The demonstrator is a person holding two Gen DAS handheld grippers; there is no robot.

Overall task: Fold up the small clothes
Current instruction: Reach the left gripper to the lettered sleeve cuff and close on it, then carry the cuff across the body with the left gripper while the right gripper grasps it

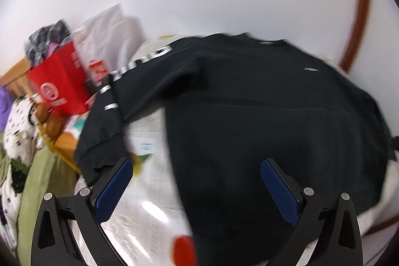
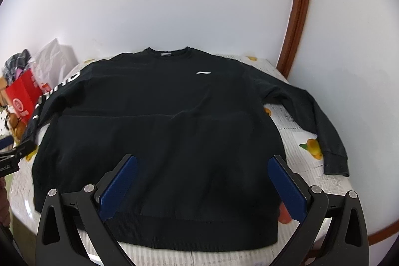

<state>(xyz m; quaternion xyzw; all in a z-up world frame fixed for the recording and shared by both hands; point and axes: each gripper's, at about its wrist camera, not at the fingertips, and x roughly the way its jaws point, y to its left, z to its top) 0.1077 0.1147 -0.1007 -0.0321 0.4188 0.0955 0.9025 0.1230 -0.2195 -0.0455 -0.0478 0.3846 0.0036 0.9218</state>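
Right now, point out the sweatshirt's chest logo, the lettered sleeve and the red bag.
chest logo (image 2: 203, 72), right wrist view, middle of the white mark
lettered sleeve (image 1: 139, 61), left wrist view, on the lettering
red bag (image 1: 58, 86), left wrist view, front face

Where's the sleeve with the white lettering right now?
In the right wrist view the lettered sleeve runs down the sweatshirt's left side, beside the red bag. In the left wrist view its cuff lies just beyond the left claw's left finger.

Both grippers: jaws spread wide, nothing held.

Left gripper (image 1: 195, 167): blue pads (image 1: 113, 191) well apart, gap between the jaws empty. Right gripper (image 2: 202, 163): same pose, pads (image 2: 286, 187) parted, no contact. Left gripper's body also shows at the right view's left edge.
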